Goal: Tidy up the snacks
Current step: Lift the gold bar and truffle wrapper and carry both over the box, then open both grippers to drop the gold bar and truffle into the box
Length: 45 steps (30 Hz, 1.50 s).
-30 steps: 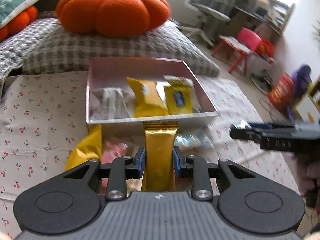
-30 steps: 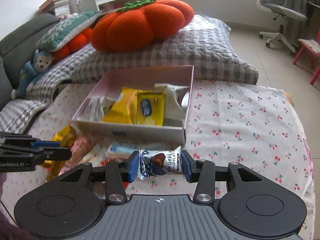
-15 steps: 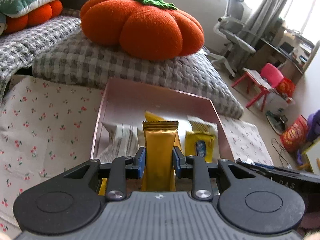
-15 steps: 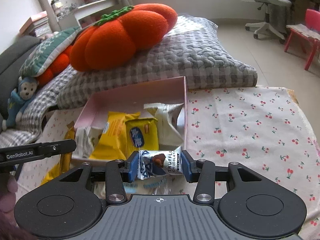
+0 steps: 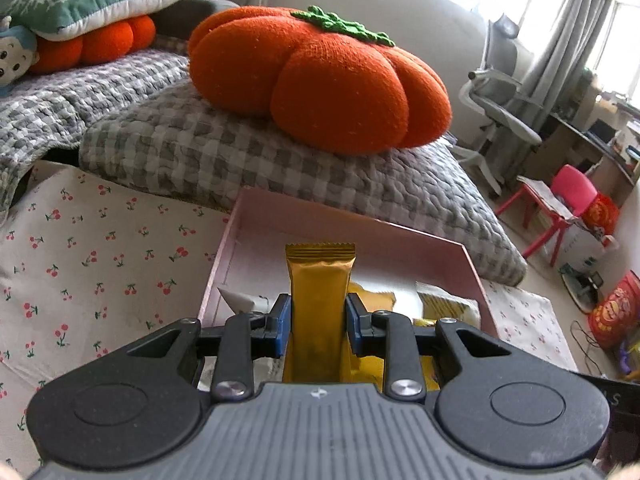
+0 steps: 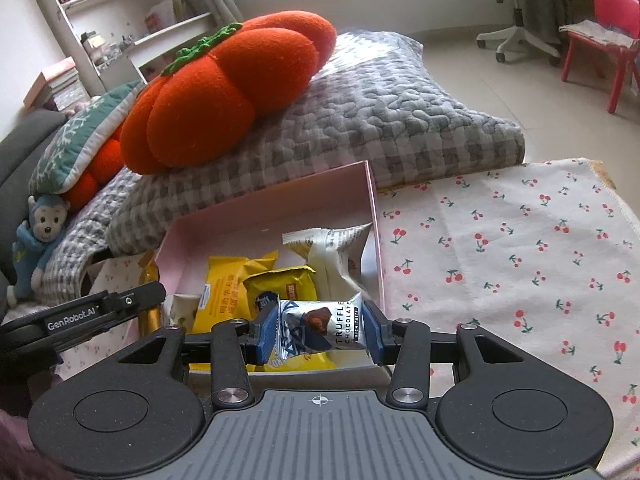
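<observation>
A pink open box (image 5: 352, 224) (image 6: 276, 204) lies on the cherry-print cloth (image 5: 100, 248) and holds several yellow and white snack packs (image 6: 240, 284). My left gripper (image 5: 319, 322) is shut on a gold bar (image 5: 320, 304), held upright over the box's near edge. It also shows in the right wrist view (image 6: 136, 300) at the box's left side. My right gripper (image 6: 319, 330) is shut on a silver truffle chocolate pack (image 6: 320, 328) over the box's near right part.
A big orange pumpkin cushion (image 5: 316, 80) sits on a grey checked pillow (image 5: 240, 152) just behind the box. A blue monkey toy (image 6: 36, 244) is at far left. The cloth (image 6: 500, 248) spreads to the right. A red chair (image 6: 608, 36) and an office chair stand on the floor.
Both grippers have moved forward over the pink box with their snacks still held. The box now fills the near view, and the loose snacks in front of it are out of sight.
</observation>
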### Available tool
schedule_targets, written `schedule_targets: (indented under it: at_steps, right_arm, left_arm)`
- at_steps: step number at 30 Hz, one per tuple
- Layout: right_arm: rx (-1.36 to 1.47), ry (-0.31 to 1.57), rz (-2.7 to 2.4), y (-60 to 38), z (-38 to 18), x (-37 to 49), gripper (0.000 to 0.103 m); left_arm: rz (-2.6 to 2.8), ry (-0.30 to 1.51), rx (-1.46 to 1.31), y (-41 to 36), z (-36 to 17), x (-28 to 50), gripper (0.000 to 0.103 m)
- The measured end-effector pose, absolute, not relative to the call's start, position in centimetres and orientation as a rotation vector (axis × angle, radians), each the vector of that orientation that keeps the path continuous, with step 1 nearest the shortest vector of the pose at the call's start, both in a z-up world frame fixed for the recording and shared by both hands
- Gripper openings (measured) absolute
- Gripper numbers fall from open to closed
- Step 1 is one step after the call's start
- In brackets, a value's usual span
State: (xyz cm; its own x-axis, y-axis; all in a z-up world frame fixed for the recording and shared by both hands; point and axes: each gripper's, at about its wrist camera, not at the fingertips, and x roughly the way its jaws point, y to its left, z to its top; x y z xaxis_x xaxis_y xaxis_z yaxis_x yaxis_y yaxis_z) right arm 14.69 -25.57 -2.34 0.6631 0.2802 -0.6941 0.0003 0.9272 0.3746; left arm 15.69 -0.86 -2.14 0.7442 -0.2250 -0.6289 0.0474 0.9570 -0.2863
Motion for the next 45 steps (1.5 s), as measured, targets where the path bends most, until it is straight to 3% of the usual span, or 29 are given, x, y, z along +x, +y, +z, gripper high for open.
schedule_targets:
  at_steps: [16, 28, 32, 45]
  right_arm:
    - [0.369, 0.844, 0.167, -25.6, -3.6, 15.2, 0.044]
    - [0.389, 0.847, 0.192, -25.8, -2.9, 14.6, 0.060]
    - [0.380, 0.832, 0.189, -25.8, -2.2, 14.2, 0.068]
    - [0.333, 0.817, 0.197, -26.1, -0.2, 12.2, 0.080]
  left_arm:
    - [-0.176, 0.691, -0.280, -0.9, -2.7, 16.4, 0.026]
    - [-0.208, 0.736, -0.252, -1.6, -2.5, 16.1, 0.053]
    - [-0.212, 0.758, -0.253, -1.4, -2.2, 15.8, 0.056]
    - [-0.240, 0.798, -0.215, -1.1, -0.6, 13.8, 0.074]
